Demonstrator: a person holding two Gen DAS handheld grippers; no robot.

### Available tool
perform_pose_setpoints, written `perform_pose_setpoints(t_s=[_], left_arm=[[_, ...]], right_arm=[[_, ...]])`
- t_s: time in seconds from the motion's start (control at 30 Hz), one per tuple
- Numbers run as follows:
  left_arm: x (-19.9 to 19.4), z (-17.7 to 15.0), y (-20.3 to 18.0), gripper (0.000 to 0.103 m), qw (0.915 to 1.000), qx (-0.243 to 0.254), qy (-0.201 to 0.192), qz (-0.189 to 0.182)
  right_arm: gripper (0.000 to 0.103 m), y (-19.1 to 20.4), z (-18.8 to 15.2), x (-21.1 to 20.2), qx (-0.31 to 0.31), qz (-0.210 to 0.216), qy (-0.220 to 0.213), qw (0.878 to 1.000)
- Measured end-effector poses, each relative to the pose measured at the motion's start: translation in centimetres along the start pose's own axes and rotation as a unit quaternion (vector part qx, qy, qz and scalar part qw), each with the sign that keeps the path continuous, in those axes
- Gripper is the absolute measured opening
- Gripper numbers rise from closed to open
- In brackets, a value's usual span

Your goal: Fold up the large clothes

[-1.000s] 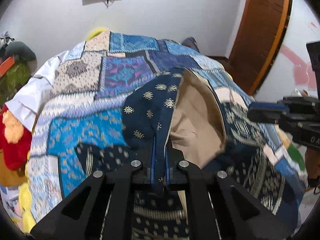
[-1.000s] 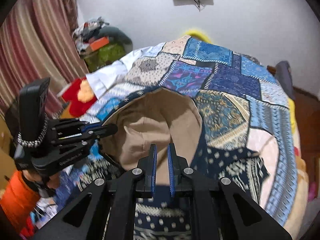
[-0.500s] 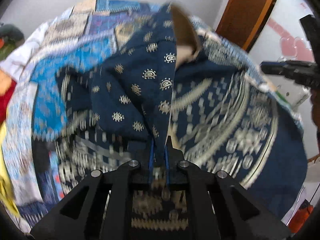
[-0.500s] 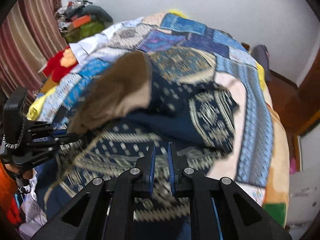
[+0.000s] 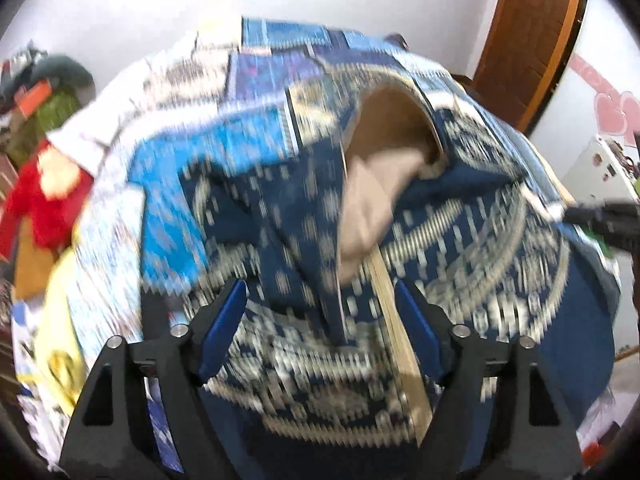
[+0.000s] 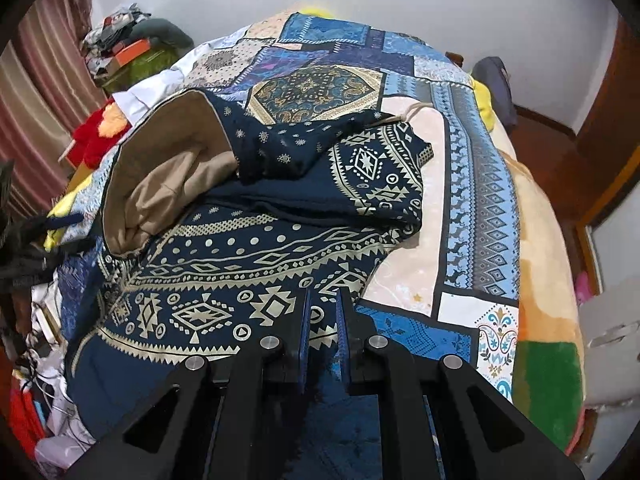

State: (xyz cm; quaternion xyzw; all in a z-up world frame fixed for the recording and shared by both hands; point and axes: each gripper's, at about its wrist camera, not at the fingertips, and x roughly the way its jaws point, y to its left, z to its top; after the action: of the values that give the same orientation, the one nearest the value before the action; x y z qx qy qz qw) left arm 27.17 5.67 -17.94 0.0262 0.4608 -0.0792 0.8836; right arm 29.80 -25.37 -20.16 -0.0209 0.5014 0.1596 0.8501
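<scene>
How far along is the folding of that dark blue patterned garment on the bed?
Partly done. One fold is made: the navy garment lies doubled over on the bed's patchwork cover, its tan lining showing. In hand: the left gripper has just been opening, fabric loose between its jaws; the right gripper is shut, seemingly on the garment's edge. Left: it looks bulky and rumpled, so likely further folds and smoothing.
</scene>
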Motion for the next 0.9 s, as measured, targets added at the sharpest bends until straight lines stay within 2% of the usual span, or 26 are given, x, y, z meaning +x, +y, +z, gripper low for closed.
perform_pose_setpoints(t_s=[0.07, 0.13, 0.23, 0.3, 0.33, 0.37, 0.4, 0.43, 0.5, 0.67, 0.8, 0.9], left_arm=[[0.8, 2.4, 0.4, 0.078, 0.9997, -0.004, -0.013, 0.019], [2.4, 4.7, 0.9, 0.078, 0.9988, -0.028, -0.017, 0.037], [5.5, 7.7, 1.1, 0.078, 0.9987, -0.043, 0.003, 0.025], [7.1, 9.0, 0.4, 0.073, 0.9989, -0.031, 0.007, 0.035], [7.9, 9.7, -0.4, 0.055, 0.9991, -0.015, 0.005, 0.040], [8.2, 10.0, -1.0, 0.026, 0.9991, -0.003, 0.003, 0.042], [8.7, 10.3, -1.7, 0.013, 0.9988, 0.012, 0.008, 0.047], [9.1, 10.7, -2.4, 0.005, 0.9982, 0.024, 0.012, 0.053], [8.5, 11.0, -3.4, 0.004, 0.9982, 0.035, -0.002, 0.049], [3.8, 9.9, -5.8, 0.004, 0.9973, 0.046, -0.044, -0.036], [0.6, 6.8, -8.0, 0.004, 0.9916, 0.072, -0.049, -0.096], [0.1, 3.6, -9.2, 0.004, 0.9870, 0.081, -0.025, -0.137]], right_arm=[[0.009, -0.4, 0.2, 0.2, 0.013, 0.009, 0.006, 1.000], [0.009, -0.7, 0.4, 0.6, 0.021, 0.014, 0.010, 1.000], [0.009, -1.1, 0.3, 1.3, 0.022, 0.001, 0.019, 1.000], [0.009, -1.3, 0.2, 1.5, 0.020, -0.012, 0.022, 0.999], [0.009, -1.5, 0.1, 1.6, 0.020, -0.017, 0.022, 0.999], [0.009, -1.7, 0.1, 1.6, 0.022, -0.020, 0.023, 0.999], [0.009, -2.0, 0.0, 1.6, 0.026, -0.021, 0.023, 0.999], [0.009, -2.3, -0.1, 1.5, 0.029, -0.020, 0.023, 0.999], [0.009, -2.9, -0.2, 1.2, 0.038, -0.022, 0.020, 0.999], [0.009, -3.9, 0.0, -0.5, 0.052, -0.028, -0.002, 0.998], [0.009, -4.2, 0.6, -2.1, 0.068, -0.012, -0.020, 0.997], [0.009, -4.1, 0.8, -3.1, 0.083, 0.016, -0.028, 0.996]])
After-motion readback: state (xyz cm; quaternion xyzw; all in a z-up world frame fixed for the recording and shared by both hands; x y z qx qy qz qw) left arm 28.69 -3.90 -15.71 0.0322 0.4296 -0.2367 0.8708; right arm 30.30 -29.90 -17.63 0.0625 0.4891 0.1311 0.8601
